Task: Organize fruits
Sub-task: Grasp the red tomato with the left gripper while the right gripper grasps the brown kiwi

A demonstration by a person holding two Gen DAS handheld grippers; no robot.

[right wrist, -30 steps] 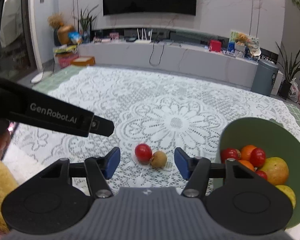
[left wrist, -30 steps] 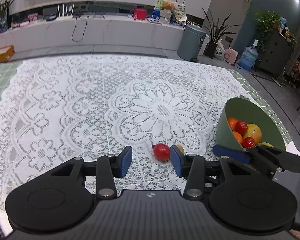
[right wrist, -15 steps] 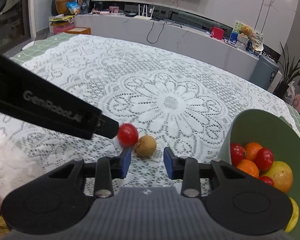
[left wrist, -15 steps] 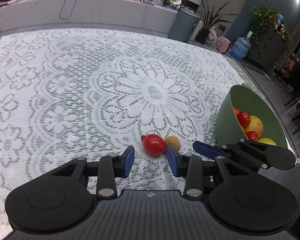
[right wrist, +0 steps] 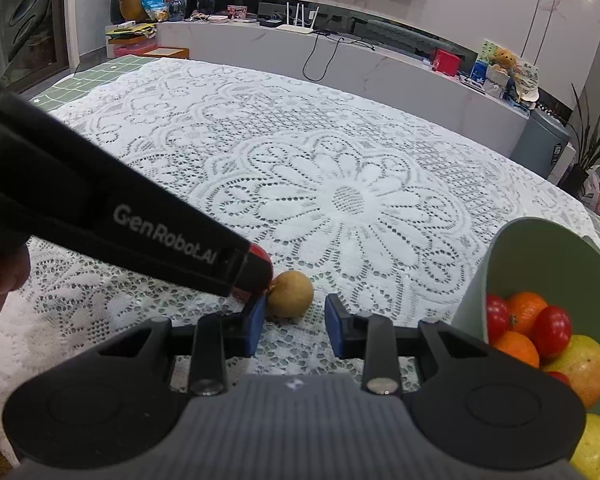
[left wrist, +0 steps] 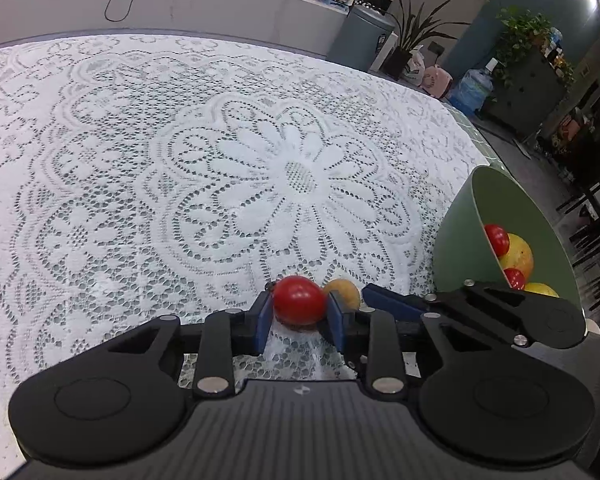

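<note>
My left gripper (left wrist: 299, 316) is shut on a red tomato (left wrist: 299, 299) resting on the lace tablecloth. A small brown fruit (left wrist: 345, 290) lies just right of the tomato and touches it. In the right wrist view my right gripper (right wrist: 293, 322) is open, its pads either side of the near face of the brown fruit (right wrist: 290, 293). The left gripper's black finger (right wrist: 112, 216) crosses that view and hides most of the tomato (right wrist: 260, 266). A green bowl (left wrist: 456, 240) at the right, also in the right wrist view (right wrist: 540, 248), holds tomatoes, oranges and yellow fruit.
The white lace tablecloth (left wrist: 220, 152) covers the table, with green checked cloth at its edges (right wrist: 96, 76). Beyond the table are a long white counter (right wrist: 340, 56), a grey bin (left wrist: 360, 38) and potted plants. The right gripper's fingers (left wrist: 400, 302) lie close beside the left gripper.
My left gripper moved forward around the tomato and shut on it. My right gripper moved forward to the brown fruit and its jaws narrowed, still open.
</note>
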